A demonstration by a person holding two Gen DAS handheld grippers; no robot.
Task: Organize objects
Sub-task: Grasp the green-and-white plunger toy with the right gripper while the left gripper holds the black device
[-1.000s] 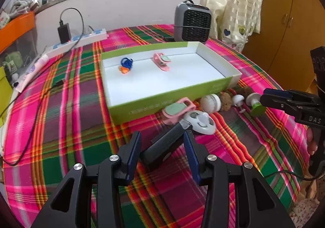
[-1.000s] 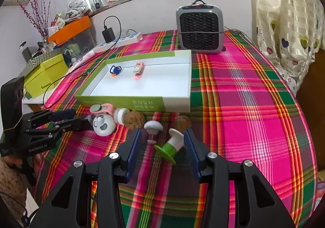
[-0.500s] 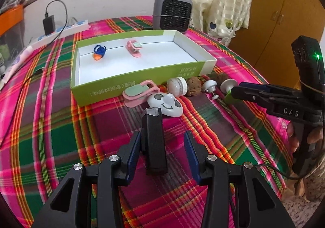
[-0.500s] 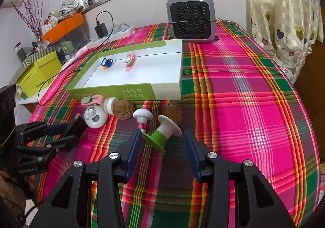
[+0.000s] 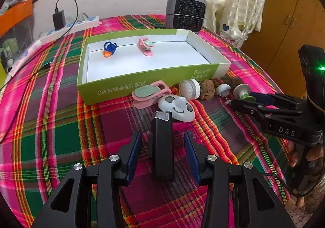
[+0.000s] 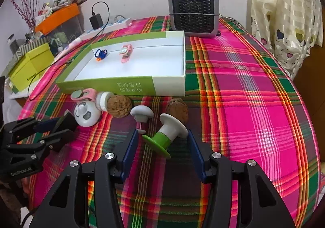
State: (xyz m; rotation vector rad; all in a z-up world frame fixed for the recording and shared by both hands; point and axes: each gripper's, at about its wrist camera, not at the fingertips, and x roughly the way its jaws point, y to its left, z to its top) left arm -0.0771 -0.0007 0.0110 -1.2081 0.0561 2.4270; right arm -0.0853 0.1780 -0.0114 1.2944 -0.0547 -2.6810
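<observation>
A black rectangular block (image 5: pixel 162 144) lies on the plaid cloth between the open jaws of my left gripper (image 5: pixel 162 146), not clamped. My right gripper (image 6: pixel 163 145) is open around a green-and-white mushroom-shaped knob (image 6: pixel 168 134) lying on its side. A green-and-white box tray (image 5: pixel 142 79) holds a blue-orange clip (image 5: pixel 109 49) and a pink clip (image 5: pixel 145 46). In front of it lie another pink clip (image 5: pixel 149 93), a white smiley-face disc (image 5: pixel 176 106), a white jar (image 5: pixel 190 88), two walnuts (image 6: pixel 118 107) and a small white mushroom knob (image 6: pixel 141 115).
A grey fan heater (image 6: pixel 194 14) stands behind the tray. A power strip with charger (image 5: pixel 69 24) lies at the back left. A yellow-green box (image 6: pixel 28 65) and orange bin (image 6: pixel 56 16) sit off the table's left. The table edge curves at right near the curtain (image 6: pixel 284 14).
My left gripper has come straight onto the black block, which now lies lengthwise between its jaws. My right gripper has closed in on the green knob, now between its jaws.
</observation>
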